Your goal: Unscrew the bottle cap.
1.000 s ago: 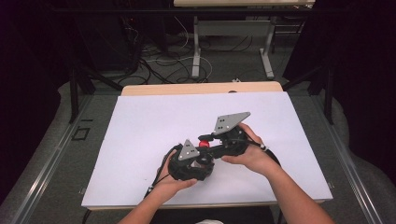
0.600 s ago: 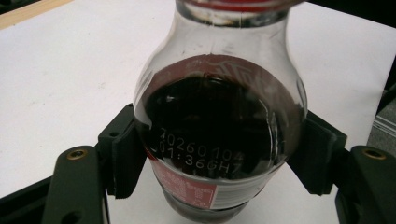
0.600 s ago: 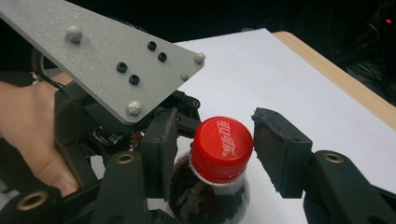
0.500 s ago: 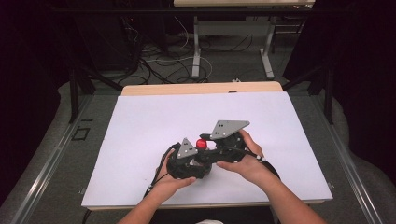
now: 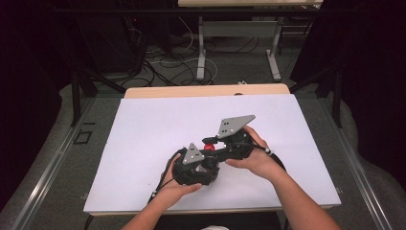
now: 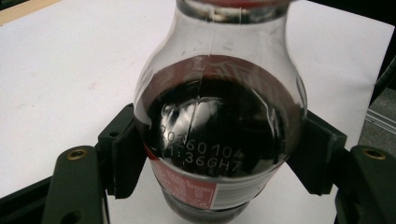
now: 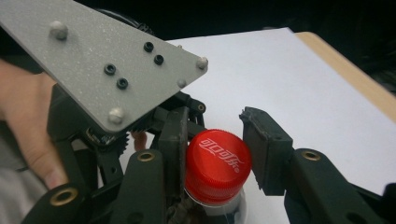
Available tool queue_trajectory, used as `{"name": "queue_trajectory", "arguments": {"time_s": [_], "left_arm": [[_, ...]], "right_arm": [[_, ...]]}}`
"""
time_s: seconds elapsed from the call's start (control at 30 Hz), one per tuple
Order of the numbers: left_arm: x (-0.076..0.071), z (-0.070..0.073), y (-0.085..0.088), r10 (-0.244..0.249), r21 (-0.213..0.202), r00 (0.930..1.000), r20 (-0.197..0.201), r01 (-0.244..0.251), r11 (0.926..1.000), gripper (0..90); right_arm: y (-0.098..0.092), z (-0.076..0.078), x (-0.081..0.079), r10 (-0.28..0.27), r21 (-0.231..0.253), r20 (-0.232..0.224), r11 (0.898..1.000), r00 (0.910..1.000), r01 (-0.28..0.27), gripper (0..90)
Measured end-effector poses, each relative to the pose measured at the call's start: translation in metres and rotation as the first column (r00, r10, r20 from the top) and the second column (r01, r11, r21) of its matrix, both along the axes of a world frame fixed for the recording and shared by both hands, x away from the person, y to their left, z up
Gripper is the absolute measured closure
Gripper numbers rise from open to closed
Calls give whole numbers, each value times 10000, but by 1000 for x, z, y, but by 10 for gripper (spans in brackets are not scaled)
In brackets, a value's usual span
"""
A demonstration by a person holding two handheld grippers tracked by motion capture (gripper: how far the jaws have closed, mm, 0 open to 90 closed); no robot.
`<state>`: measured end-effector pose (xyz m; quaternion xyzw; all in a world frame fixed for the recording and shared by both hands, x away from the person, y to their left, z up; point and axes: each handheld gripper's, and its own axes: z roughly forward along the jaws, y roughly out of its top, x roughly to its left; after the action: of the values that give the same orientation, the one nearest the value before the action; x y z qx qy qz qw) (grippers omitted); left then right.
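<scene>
The desk (image 5: 143,143), covered by a white sheet with a strip of bare wood along its far edge, carries the work toward its near edge, a little right of the middle. There a person's two hands meet, each holding a black gripper with a grey three-cornered plate on top. The left gripper (image 5: 194,167) sits nearer the near edge in the left hand (image 5: 174,189), and the right gripper (image 5: 230,143) lies just beyond it and to its right, in the right hand (image 5: 256,158); the two tools are close together, nearly touching. Between them is a clear bottle (image 6: 219,130) of dark drink with a red label and a printed date code on its shoulder. In the left gripper view its fingers (image 6: 123,149) pinch the bottle's rounded body from both sides, the pads pressing against the plastic. The bottle's red cap (image 7: 217,161), with white lettering on top, shows in the high view as a small red spot between the two grey plates. In the right gripper view that gripper's fingers (image 7: 264,149) stand on either side of the cap: the left one lies against its side, while the right one shows a narrow gap, so they bracket the cap without clamping it, having just been closing around it.
</scene>
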<state>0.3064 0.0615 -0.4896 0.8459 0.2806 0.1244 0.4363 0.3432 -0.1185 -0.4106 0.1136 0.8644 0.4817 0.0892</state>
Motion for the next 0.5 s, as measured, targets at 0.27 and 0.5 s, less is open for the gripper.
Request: {"name": "queue_trajectory", "arguments": {"time_s": [0.27,0.5], "left_arm": [[1,1,1,84,-7,10000,-16,-84,10000,301],[3,0,2,280,-138,9996,79,-279,9995,301]], "right_arm": [[-1,1,-4,-565,312,-140,9979,9983,569,509],[8,-1,-26,-2109,149,354,9775,9769,2105,521]]}}
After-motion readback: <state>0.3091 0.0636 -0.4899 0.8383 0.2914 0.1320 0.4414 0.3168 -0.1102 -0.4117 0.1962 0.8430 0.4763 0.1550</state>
